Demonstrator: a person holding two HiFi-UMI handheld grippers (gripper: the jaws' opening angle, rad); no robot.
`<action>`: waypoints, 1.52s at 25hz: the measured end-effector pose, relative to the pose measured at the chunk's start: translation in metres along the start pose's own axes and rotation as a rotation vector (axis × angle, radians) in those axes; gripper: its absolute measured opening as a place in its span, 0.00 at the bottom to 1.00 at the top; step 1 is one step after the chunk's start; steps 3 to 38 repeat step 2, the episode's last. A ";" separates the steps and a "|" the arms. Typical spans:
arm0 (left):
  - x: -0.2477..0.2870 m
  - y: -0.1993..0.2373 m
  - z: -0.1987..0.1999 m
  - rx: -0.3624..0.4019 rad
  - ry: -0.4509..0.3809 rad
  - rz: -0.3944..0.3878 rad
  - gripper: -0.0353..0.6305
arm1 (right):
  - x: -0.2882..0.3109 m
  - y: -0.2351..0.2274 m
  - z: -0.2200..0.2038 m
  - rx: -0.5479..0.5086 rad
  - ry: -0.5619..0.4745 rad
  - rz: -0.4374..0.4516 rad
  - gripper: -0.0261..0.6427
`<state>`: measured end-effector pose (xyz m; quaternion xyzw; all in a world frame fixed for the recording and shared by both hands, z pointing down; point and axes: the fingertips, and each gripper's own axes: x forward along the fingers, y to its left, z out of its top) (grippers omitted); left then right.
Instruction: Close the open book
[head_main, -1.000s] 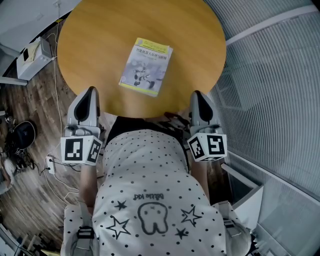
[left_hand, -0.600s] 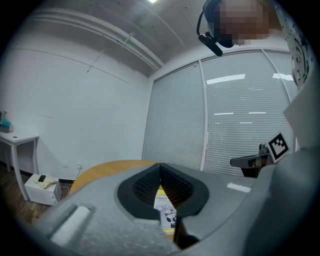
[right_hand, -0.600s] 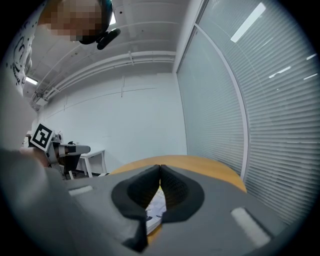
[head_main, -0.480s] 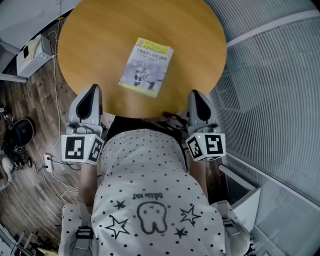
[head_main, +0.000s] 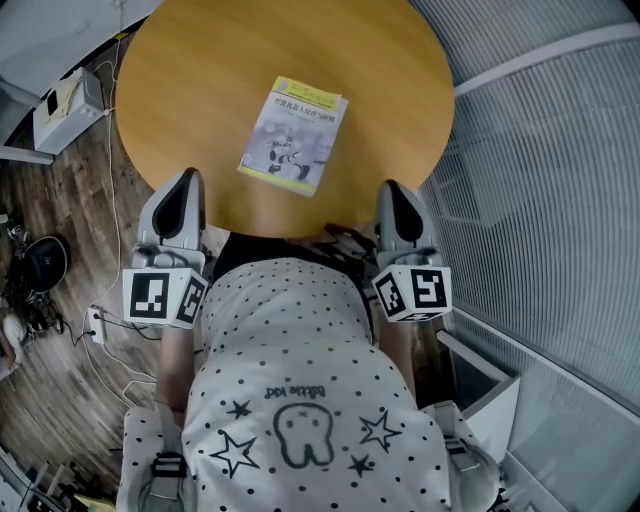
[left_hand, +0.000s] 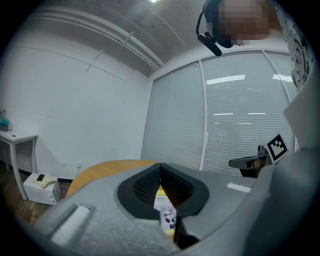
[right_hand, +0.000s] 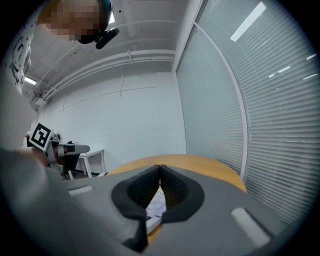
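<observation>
While held at the near edge of the round counter (head_main: 190, 90), the left gripper (head_main: 181, 190) and right gripper (head_main: 394, 196) are seen with jaws clenched on nothing. Farther in, between them, the book (head_main: 293, 135) is found lying closed, cover up.

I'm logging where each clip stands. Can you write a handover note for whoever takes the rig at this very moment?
Left gripper: jaws shut, empty, by the near edge of the round wooden table.
Right gripper: jaws shut, empty, by the same edge.
Book: flat on the table, cover up, beyond both grippers, touched by neither.
Done: the book looks closed.
Left: probably nothing; perhaps check that the cover lies flat.
</observation>
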<state>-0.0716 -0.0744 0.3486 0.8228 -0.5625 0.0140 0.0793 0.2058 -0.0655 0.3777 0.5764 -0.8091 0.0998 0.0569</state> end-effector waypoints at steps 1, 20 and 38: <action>0.000 0.000 0.000 0.000 0.000 0.000 0.07 | 0.000 0.000 0.000 0.000 -0.001 -0.001 0.05; 0.000 0.000 0.001 0.000 -0.001 0.000 0.07 | 0.000 0.000 0.001 0.000 -0.001 -0.002 0.05; 0.000 0.000 0.001 0.000 -0.001 0.000 0.07 | 0.000 0.000 0.001 0.000 -0.001 -0.002 0.05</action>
